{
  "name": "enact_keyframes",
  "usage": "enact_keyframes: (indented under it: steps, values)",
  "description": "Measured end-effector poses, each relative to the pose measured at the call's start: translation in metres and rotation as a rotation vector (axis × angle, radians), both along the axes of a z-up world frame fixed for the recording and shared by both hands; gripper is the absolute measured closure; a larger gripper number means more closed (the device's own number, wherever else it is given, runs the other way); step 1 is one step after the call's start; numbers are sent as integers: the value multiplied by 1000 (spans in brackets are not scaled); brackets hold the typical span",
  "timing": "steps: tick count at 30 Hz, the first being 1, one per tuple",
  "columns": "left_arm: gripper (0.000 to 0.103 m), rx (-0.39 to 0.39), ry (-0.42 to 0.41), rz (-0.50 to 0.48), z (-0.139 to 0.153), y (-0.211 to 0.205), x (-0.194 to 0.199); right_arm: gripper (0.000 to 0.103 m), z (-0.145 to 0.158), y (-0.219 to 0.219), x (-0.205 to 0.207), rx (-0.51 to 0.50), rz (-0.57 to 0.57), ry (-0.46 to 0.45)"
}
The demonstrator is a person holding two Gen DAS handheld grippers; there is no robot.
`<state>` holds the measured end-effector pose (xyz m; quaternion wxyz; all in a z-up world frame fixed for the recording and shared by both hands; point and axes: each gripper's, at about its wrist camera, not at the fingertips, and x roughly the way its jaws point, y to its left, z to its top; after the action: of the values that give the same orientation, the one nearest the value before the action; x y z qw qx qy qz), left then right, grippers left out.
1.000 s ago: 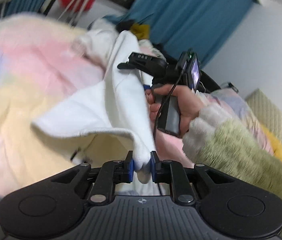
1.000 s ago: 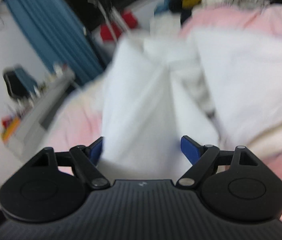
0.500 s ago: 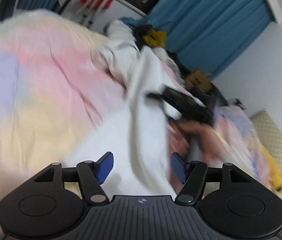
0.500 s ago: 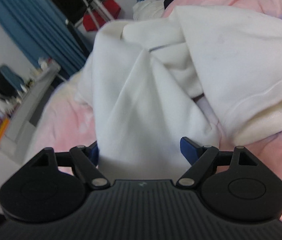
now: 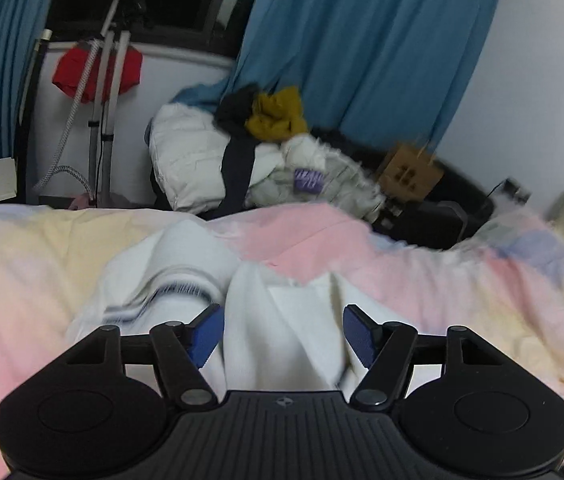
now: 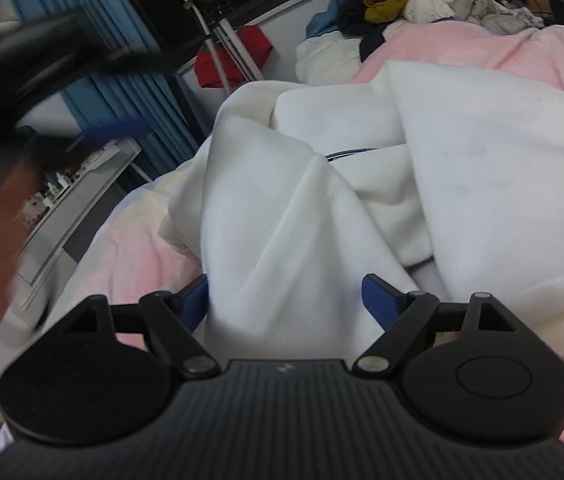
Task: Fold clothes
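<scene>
Left wrist view shows the left gripper (image 5: 282,332) wide, holding nothing; the white garment (image 5: 266,320) lies rumpled on the pastel bedcover (image 5: 442,280), directly ahead. Right gripper (image 6: 284,300), also wide, straddles 1 ridge running away from it.

one white garment (image 5: 282,320) lies crumpled on one bed (image 5: 42,264). two grippers: the left gripper (image 5: 284,334), the right gripper (image 6: 284,300). two blue curtains (image 5: 362,40), one red cloth (image 5: 98,68), one cardboard box (image 5: 410,172), one mustard garment (image 5: 278,114).
</scene>
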<state>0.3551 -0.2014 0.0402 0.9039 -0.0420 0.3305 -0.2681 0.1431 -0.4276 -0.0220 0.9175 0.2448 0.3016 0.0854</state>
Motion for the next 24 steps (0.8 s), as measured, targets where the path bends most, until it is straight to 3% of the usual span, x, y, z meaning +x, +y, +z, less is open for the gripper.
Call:
enact_keyframes:
  steps: [2,3,4,6,12,18,24]
  values:
    - [42,69,15,10,-16,-27,31,19,-2,-2,2,20,1,-5]
    - [54,91,32,20,-23,-36,43,19,-3,-4,2,30,2,-10]
    - [74,100,57,31,-30,-41,53,19,-4,-5,2,39,3,-15]
    - [95,108,83,47,-38,-46,63,19,-7,-7,1,54,4,-30]
    - [98,37,-24,36,-10,-10,5,19,-4,-17,-4,112,-10,-91]
    - [98,-27,-115,65,43,63,-127,19,17,-14,-23,205,105,-196]
    - [98,-44,-130,171,38,132,-267,20,41,-4,-44,296,262,-301]
